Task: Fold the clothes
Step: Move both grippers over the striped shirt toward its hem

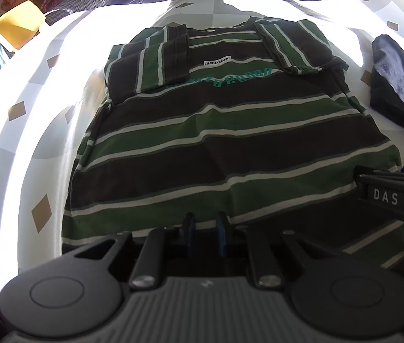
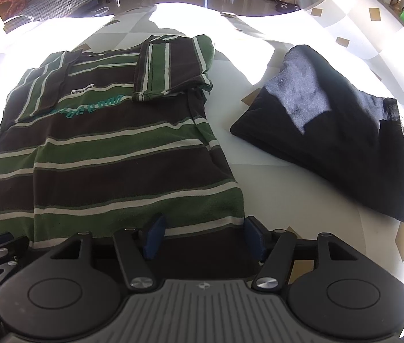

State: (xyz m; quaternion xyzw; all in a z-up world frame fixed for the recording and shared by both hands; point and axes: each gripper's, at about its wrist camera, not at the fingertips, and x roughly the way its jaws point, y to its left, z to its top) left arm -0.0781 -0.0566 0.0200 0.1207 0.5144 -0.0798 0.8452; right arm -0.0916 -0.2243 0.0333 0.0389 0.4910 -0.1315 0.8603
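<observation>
Two grippers sit at the near hem of one striped shirt, side by side. The shirt lies flat on the table, face up with its print upside down to the cameras, collar at the far end, so its long axis runs straight away from both grippers.

Both sleeves are already folded in over the chest: the left sleeve and the right sleeve, two in all.

The left gripper is clenched at the hem, fingers almost together. Cloth seems pinched between them, but the gripper body hides the contact, so I cannot tell for sure.

The right gripper stands half open, straddling the shirt's near right corner. One pad is over the fabric, the other pad is at the table just past the edge. It grips nothing yet. In the left wrist view its body shows at the right edge, just beside the left one.

Judgement: the next move is a lengthwise fold, hem carried away toward the collar. That needs both near corners held. The left hand looks ready, the right still has to close on its corner.

One dark garment, already folded, lies to the right, apart from the shirt and nearer the right hand.

Count: two shirt sleeves, one shirt, one dark garment, two grippers.
</observation>
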